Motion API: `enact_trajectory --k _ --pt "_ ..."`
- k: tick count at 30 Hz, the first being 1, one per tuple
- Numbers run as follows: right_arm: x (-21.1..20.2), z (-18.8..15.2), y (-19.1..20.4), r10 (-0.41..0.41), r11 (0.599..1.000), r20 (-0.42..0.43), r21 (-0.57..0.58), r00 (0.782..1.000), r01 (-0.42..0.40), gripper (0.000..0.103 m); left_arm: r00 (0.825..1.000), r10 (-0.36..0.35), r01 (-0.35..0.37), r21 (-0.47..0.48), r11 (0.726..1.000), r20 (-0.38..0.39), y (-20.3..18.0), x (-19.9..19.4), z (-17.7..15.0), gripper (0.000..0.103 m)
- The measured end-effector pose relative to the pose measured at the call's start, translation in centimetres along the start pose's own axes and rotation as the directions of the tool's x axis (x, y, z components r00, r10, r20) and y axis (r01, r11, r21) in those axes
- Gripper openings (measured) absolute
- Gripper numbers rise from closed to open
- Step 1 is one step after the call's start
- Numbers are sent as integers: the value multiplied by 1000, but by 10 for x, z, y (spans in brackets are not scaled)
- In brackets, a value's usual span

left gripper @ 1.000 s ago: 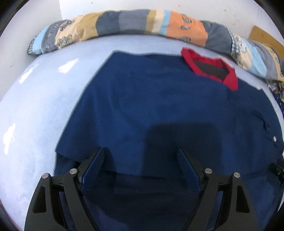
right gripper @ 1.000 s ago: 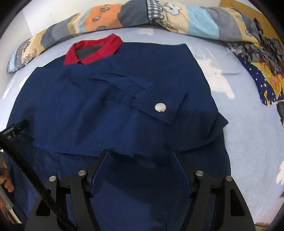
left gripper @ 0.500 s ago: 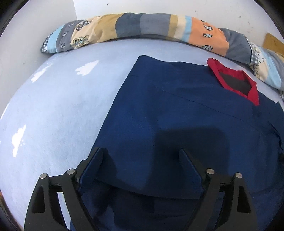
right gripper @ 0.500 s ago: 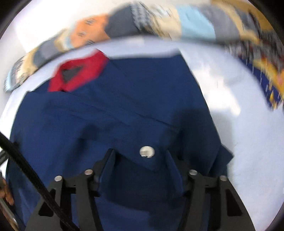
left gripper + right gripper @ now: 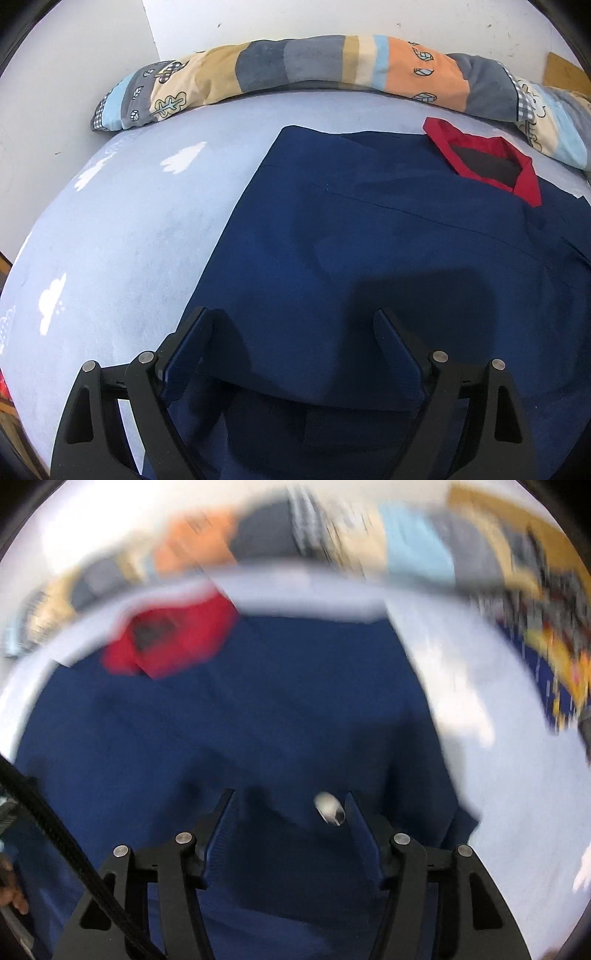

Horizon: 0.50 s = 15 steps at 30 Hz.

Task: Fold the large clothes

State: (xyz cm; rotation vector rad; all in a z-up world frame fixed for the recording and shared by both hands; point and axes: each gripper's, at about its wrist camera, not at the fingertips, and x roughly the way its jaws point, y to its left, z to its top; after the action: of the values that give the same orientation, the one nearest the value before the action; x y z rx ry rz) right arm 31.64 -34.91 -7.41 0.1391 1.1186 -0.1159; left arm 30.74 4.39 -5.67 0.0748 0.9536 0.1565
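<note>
We see the navy shirt (image 5: 369,240) lying on the bed, filling the centre and right of the left wrist view, its red collar (image 5: 484,162) at the upper right near the pillow; we judge the fold to be partly done, since the left side already runs as a straight folded edge and a layer of cloth ends in a loose edge at the lower centre, just above the left gripper (image 5: 291,332); a further fold from the bottom up toward the collar seems to us still to come. The left gripper's jaws stand wide apart over the cloth and hold nothing that we can make out. In the right wrist view, which is badly blurred, the right gripper (image 5: 290,805) hangs over the lower centre of the shirt with its jaws apart, a silver snap (image 5: 328,808) just beside the right-hand one; we cannot tell whether any cloth lies between them.

The bed has a pale blue sheet (image 5: 129,240) printed with white clouds; a long patchwork pillow (image 5: 295,62) runs along the top of the frame against a white wall (image 5: 74,55); patterned cloth (image 5: 546,638) sits blurred at the upper right of the right wrist view.
</note>
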Motion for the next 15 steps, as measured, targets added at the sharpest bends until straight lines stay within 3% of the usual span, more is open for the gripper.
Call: enact_trajectory --k 2,6,9,11,13,15 --pt "-2 -3 -9 11 999 13 35 1000 -11 67 1000 -2 2 3 1000 4 1 -6 0 88" --pt "-33 -4 1 27 999 91 -25 996 -24 67 999 -23 22 19 1000 35 0 -28 -3 88" --pt "-41 -15 10 94 995 83 -47 992 -90 67 998 -52 51 49 997 32 -4 -42 -14 88" --pt "-32 -24 13 118 992 34 -57 992 -116 67 999 -53 53 87 995 5 -9 -40 -21 88" --pt "-18 -30 12 88 994 0 -67 996 -88 68 996 -63 70 111 991 -67 -13 -24 -28 88" --pt "-13 -34 16 64 992 11 -109 998 -62 70 988 -107 115 69 991 -111 -7 -13 -34 89"
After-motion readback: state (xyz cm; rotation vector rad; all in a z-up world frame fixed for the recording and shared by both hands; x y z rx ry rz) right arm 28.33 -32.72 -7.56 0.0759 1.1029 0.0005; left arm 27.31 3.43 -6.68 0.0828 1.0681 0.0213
